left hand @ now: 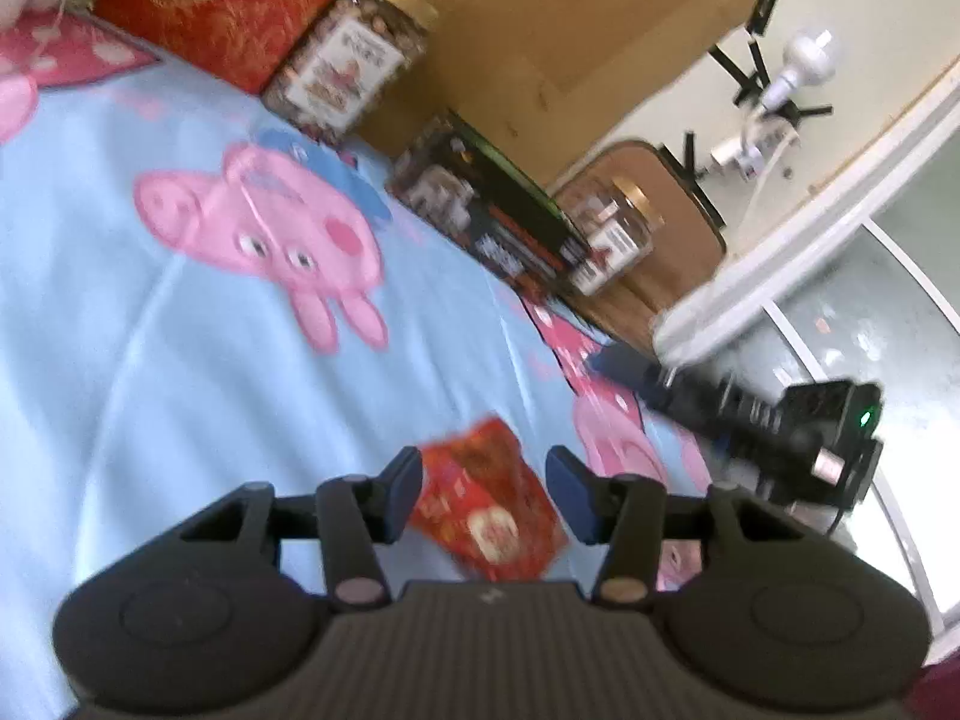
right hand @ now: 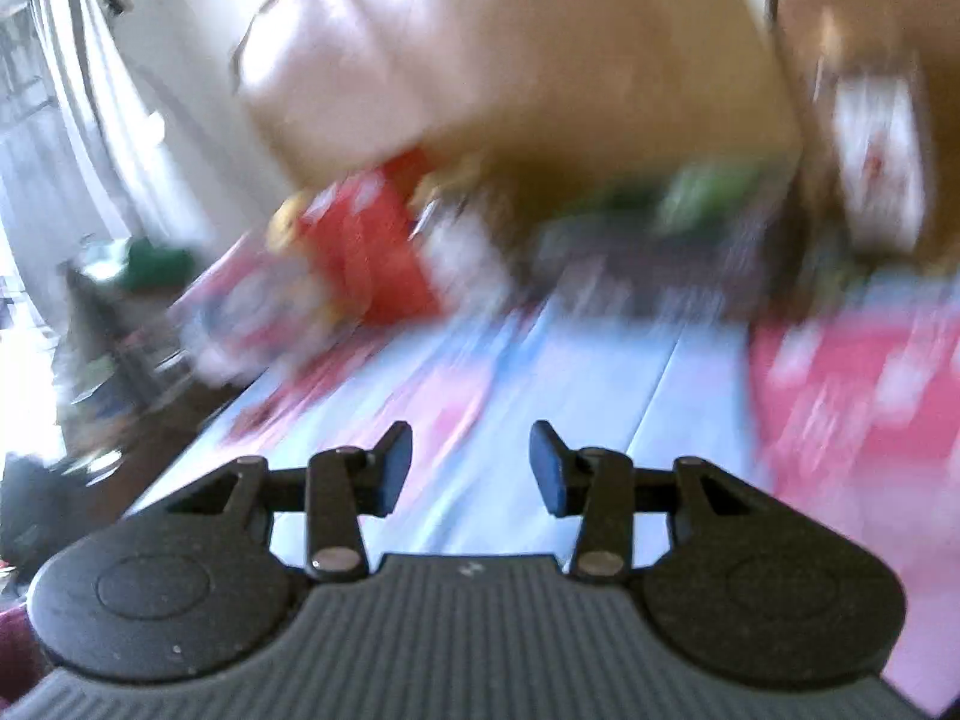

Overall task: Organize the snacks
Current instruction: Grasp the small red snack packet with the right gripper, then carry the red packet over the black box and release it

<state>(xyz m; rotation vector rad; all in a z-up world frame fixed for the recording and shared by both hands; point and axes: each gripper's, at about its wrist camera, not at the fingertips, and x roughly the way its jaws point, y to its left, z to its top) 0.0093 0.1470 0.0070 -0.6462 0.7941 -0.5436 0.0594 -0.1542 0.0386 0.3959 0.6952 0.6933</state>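
A small red snack packet (left hand: 489, 510) lies on the blue pig-print cloth (left hand: 150, 360), between the tips of my left gripper (left hand: 485, 495), which is open around it without touching. Along the far edge stand a nut jar with a gold lid (left hand: 351, 54), a dark box (left hand: 486, 210) and a second jar (left hand: 612, 234). The right wrist view is heavily blurred: my right gripper (right hand: 471, 468) is open and empty above the cloth (right hand: 540, 420), with a red packet (right hand: 366, 252), a dark box (right hand: 660, 252) and a jar (right hand: 876, 162) beyond.
A red patterned bag (left hand: 234, 0) and a large cardboard box (left hand: 558, 30) stand behind the jars. The other gripper's black body (left hand: 780, 432) is at the right, past the cloth's edge. A brown chair (left hand: 654, 276) and a white sill (left hand: 810, 222) lie beyond.
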